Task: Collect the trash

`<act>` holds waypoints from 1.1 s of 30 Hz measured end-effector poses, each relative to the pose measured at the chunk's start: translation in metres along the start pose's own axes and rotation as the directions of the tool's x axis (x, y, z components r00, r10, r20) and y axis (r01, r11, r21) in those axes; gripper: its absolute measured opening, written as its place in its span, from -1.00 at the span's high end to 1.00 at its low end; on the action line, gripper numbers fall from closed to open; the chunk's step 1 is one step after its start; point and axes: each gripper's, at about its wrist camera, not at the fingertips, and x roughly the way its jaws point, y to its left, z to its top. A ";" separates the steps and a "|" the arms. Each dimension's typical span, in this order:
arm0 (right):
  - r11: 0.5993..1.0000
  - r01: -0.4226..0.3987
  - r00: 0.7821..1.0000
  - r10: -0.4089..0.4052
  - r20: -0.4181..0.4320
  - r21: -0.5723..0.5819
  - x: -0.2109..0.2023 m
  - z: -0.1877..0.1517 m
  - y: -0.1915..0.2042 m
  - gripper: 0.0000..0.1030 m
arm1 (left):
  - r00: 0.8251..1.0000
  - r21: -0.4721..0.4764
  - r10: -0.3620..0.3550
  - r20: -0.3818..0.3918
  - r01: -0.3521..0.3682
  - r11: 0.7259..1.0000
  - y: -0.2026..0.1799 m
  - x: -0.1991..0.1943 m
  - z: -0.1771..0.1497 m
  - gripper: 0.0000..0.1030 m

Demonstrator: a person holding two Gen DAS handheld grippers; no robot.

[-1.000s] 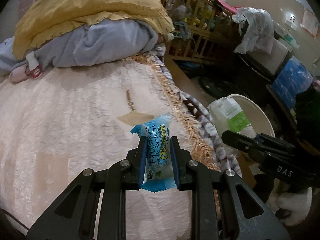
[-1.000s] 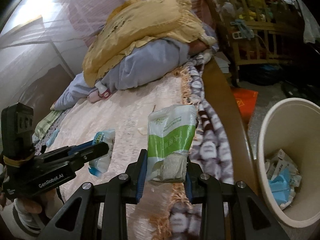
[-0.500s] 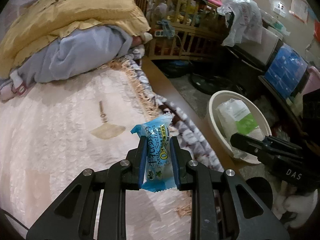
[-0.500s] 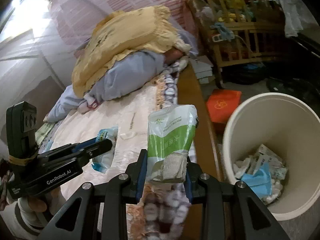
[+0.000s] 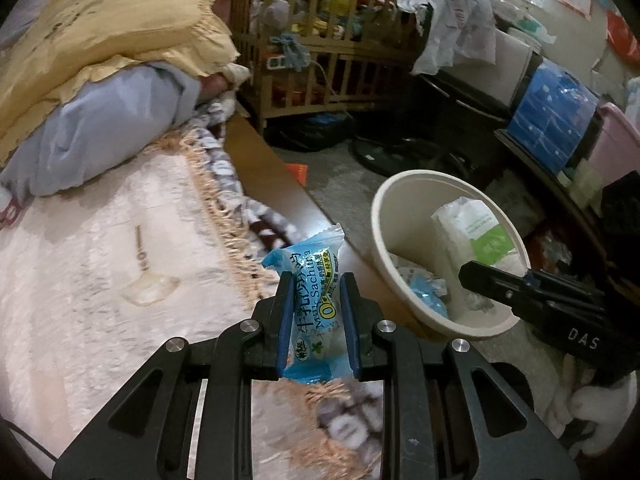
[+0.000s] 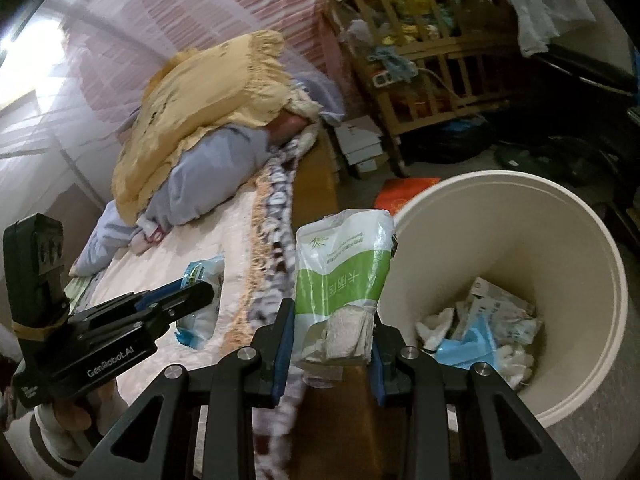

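Left fingers [image 5: 282, 322] pinching blue wrapper [image 5: 316, 304], right fingers [image 6: 282, 346] — tissue pack [image 6: 342, 280] beside bin [image 6: 576, 248]

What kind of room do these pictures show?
Most likely a cluttered home bedroom. A bed carries a yellow pillow and folded bedding, a wooden baby crib stands beside it, and a cream waste bin sits on the floor next to the bed.

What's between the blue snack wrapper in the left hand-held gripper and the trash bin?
In the left wrist view, only the brown wooden bed edge separates the blue snack wrapper from the trash bin.
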 end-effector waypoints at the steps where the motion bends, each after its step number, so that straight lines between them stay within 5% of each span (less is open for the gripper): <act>1: 1.000 0.007 1.000 -0.007 0.000 0.008 -0.001 0.000 -0.004 0.40 | 1.000 0.003 -0.005 -0.004 0.005 1.000 -0.003 0.003 0.001 0.61; 11: 0.992 0.077 0.997 -0.079 0.016 0.097 -0.011 0.001 -0.049 0.40 | 0.993 0.023 -0.110 -0.039 0.111 0.994 -0.044 0.029 0.022 0.61; 17: 0.984 0.124 0.992 -0.127 0.023 0.126 -0.015 0.002 -0.068 0.40 | 0.973 -0.015 -0.223 -0.054 0.223 0.975 -0.064 0.048 0.036 0.58; 19: 0.981 0.143 0.988 -0.149 0.034 0.130 -0.018 0.002 -0.073 0.39 | 0.966 -0.031 -0.254 -0.051 0.253 0.967 -0.068 0.052 0.038 0.48; 21: 0.978 0.161 0.985 -0.168 0.043 0.135 -0.021 0.002 -0.076 0.13 | 0.961 -0.037 -0.273 -0.040 0.271 0.962 -0.070 0.053 0.039 -0.07; 24: 0.972 0.193 0.978 -0.202 0.058 0.134 -0.024 0.001 -0.078 -0.19 | 0.962 -0.038 -0.272 -0.012 0.271 0.962 -0.069 0.050 0.036 -0.19; 33: 0.971 0.234 0.968 -0.238 0.076 0.057 -0.026 -0.006 -0.058 -0.19 | 0.993 -0.011 -0.119 0.011 0.119 0.993 -0.052 0.025 0.023 -0.19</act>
